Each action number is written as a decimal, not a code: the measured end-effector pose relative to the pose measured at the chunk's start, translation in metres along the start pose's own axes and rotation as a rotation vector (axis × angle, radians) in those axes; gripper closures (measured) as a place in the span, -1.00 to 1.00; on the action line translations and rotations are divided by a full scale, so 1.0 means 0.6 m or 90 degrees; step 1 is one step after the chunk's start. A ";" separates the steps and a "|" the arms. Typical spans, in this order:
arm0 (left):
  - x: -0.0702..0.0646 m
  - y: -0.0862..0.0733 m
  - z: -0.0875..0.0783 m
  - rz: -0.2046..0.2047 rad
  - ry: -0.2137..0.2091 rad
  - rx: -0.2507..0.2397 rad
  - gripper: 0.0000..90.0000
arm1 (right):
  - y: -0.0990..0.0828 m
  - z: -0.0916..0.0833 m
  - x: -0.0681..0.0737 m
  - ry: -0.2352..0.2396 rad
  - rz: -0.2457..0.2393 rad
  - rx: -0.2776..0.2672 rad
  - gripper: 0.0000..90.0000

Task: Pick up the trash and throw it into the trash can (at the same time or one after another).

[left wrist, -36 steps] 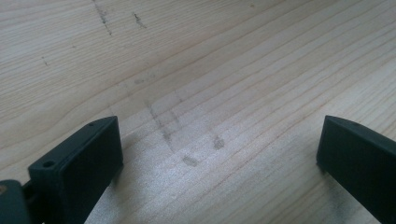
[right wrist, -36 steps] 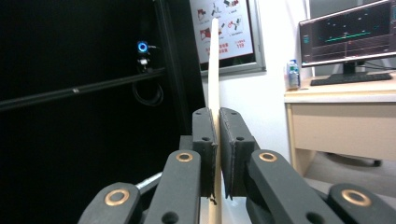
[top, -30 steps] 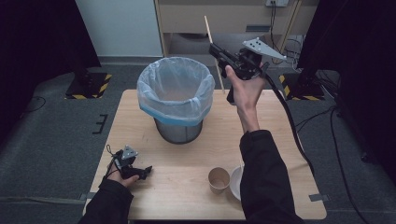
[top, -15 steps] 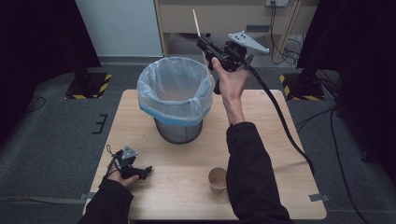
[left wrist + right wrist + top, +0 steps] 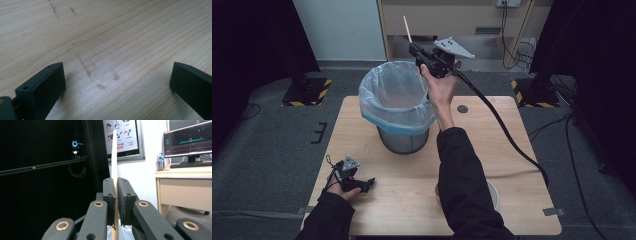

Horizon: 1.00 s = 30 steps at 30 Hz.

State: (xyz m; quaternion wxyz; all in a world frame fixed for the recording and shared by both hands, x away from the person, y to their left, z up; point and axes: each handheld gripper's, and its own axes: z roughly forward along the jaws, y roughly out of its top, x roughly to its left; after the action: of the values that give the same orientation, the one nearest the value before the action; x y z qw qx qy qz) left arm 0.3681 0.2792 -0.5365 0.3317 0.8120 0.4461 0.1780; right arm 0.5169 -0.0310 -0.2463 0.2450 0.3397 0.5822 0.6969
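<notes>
My right gripper (image 5: 417, 51) is raised above the far right rim of the bin (image 5: 397, 102), shut on a thin pale wooden stick (image 5: 407, 29) that points up and away. In the right gripper view the stick (image 5: 114, 155) runs straight up from between the two closed jaws of the right gripper (image 5: 116, 195). The bin is a metal mesh basket lined with a light blue plastic bag. My left gripper (image 5: 362, 185) rests on the table near its front left corner, jaws wide apart over bare wood, as the left gripper (image 5: 115, 85) view shows.
The wooden table (image 5: 502, 150) carries a white plate (image 5: 493, 192) at the front right, partly hidden by the right sleeve. A black cable (image 5: 502, 125) trails from the right gripper across the table's right side. Dark curtains flank the table; a desk with a monitor (image 5: 190, 140) stands beyond.
The right gripper has carried the stick leftward, from right of the bin to above its far right rim. The forearm now covers the paper cup. The left gripper has not moved.
</notes>
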 end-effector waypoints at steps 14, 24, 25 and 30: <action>0.000 0.000 0.000 0.002 -0.002 0.000 -1.00 | -0.003 -0.010 0.007 -0.006 -0.025 0.028 0.20; 0.000 0.000 0.000 0.002 -0.001 0.000 -1.00 | 0.035 -0.137 -0.012 -0.009 -0.024 0.028 -0.05; -0.001 0.000 0.000 0.002 -0.001 0.000 -1.00 | 0.032 -0.154 -0.016 -0.014 -0.022 0.030 -0.05; -0.001 0.000 0.000 0.000 0.000 -0.001 -1.00 | 0.005 -0.240 -0.039 -0.041 -0.015 0.055 -0.09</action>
State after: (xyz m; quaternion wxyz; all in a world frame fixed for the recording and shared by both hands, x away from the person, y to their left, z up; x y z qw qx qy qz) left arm 0.3677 0.2785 -0.5366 0.3321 0.8119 0.4458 0.1785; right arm 0.4230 -0.1419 -0.2612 0.2568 0.3657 0.6075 0.6567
